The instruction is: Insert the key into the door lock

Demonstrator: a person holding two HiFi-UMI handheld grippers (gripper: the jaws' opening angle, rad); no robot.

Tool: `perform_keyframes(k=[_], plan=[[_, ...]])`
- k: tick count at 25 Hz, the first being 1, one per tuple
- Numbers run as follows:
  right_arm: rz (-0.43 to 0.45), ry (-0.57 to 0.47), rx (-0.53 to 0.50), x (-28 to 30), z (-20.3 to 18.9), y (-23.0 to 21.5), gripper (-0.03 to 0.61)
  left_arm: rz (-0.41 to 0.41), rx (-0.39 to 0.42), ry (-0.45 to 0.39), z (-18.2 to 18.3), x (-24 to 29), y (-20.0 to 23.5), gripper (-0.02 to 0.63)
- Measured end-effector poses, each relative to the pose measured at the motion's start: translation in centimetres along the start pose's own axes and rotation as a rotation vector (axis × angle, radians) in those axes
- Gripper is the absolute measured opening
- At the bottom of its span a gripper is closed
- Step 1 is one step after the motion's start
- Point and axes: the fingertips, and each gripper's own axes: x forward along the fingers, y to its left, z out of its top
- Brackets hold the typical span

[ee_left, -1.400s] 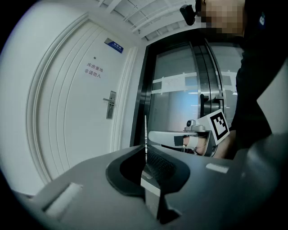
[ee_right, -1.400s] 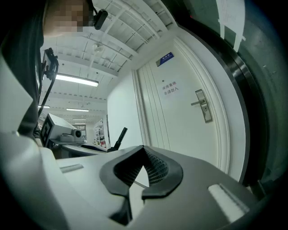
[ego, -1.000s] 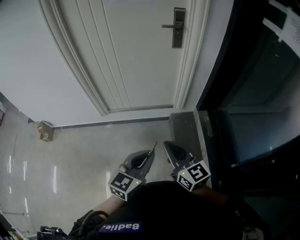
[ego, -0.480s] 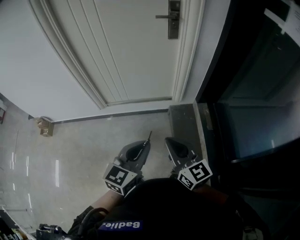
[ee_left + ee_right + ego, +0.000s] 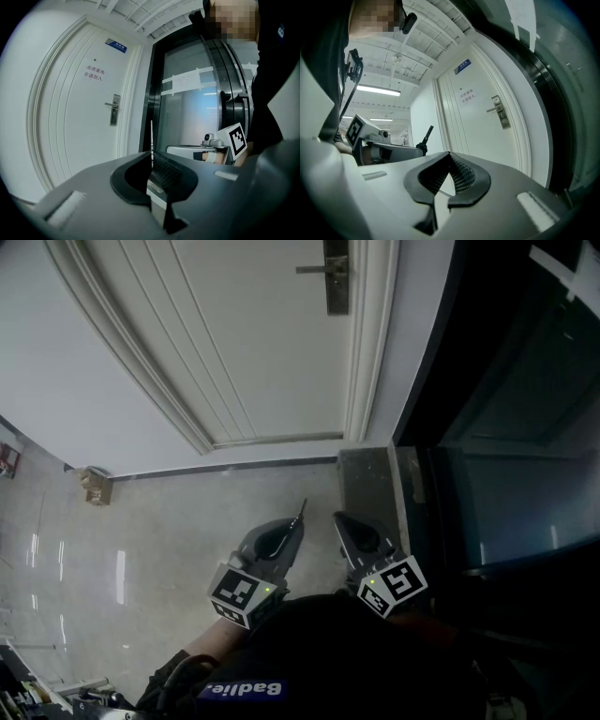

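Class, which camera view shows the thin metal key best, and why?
The right gripper view: the thin metal key appears side-on, dark against the bright room. The left gripper view shows it edge-on, a sliver gripped in the left tool; the head view shows only a tiny line.

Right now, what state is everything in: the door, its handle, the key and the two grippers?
Door: closed.
Door handle: level, nothing touching it.
Left gripper: shut on the key.
Key: sticks out past the gripper's tip, not yet at the door.
Right gripper: shut, empty.
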Motion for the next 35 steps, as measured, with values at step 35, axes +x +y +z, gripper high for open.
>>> perform_keyframes(k=[35], plan=[[-0.167,0.052,-0.053,23.6,2.8,-8.0,0.003,-0.156,-0.054,-0.064,5.6,9.0,24.4,0.031]])
